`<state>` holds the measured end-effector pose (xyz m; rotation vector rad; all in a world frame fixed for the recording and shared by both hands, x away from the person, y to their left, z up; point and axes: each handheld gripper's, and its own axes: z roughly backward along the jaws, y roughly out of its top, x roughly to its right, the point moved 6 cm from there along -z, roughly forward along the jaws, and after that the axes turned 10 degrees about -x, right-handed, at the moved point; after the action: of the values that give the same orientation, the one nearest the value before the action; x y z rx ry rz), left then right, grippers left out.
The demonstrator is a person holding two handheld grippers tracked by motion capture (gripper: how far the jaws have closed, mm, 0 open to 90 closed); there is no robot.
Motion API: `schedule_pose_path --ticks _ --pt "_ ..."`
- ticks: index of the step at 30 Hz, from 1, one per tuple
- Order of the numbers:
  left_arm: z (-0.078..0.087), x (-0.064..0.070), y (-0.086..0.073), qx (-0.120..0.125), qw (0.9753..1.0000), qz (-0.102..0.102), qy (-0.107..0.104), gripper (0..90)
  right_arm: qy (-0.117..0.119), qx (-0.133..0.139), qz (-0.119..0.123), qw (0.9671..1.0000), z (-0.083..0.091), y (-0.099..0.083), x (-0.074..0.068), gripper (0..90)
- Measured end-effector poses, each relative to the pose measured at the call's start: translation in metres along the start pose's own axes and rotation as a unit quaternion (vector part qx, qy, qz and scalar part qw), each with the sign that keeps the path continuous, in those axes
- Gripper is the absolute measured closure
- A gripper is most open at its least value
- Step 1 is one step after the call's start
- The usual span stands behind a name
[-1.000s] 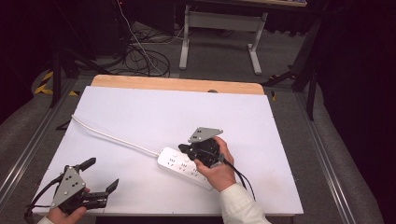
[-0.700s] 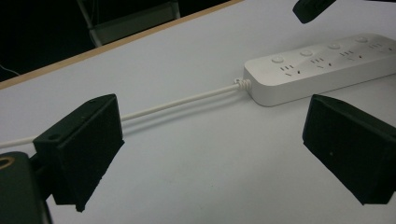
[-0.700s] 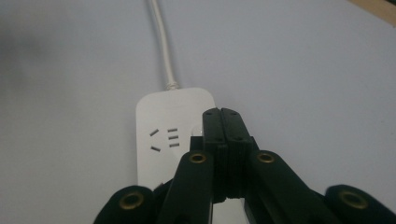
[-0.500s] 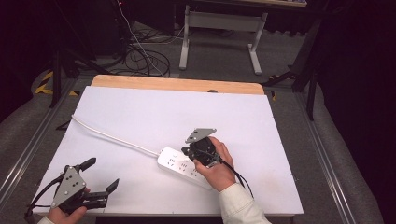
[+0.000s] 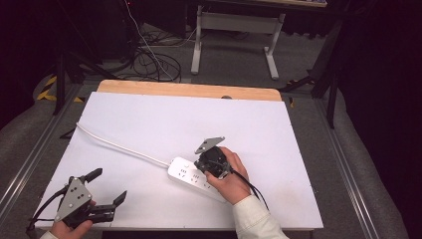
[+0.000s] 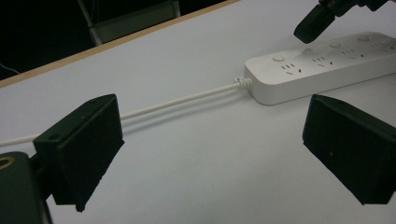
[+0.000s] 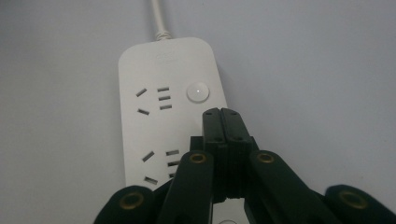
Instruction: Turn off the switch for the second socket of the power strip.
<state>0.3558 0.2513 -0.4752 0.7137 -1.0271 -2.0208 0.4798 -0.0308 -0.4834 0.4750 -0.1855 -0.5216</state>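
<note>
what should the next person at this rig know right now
Right gripper: jaws shut with nothing between them, tips over the power strip, just short of the round button nearest the cord end. Whether they touch the strip I cannot tell.
Left gripper: jaws open, holding nothing, near the table's front left corner.
The strip's white cord runs to the table's left edge.
Left: probably pressing a button.

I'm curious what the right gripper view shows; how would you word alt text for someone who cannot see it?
A black two-jaw gripper, jaws pressed shut, points down over a white plastic power strip lying on a plain white table, just short of a round white button beside the strip's socket slots. The strip's white cord runs off the top edge.
</note>
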Motion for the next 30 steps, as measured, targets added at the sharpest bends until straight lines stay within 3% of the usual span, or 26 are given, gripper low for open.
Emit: schedule_pose_path --ticks 11,21,30 --pt "-0.0001 0.0000 0.0000 0.000 1.0000 -0.001 0.000 5.6 0.000 -0.023 -0.001 0.9997 -0.0045 -0.0027 -0.0007 90.0" --pt "-0.0001 0.0002 0.0000 0.000 1.0000 -0.002 0.000 5.6 0.003 -0.024 -0.002 0.9997 -0.0069 -0.0040 -0.0011 90.0" --pt "0.0001 0.0004 0.0000 -0.001 1.0000 -0.003 0.001 5.6 -0.012 -0.023 0.007 0.9996 -0.0093 -0.0044 -0.0024 90.0"
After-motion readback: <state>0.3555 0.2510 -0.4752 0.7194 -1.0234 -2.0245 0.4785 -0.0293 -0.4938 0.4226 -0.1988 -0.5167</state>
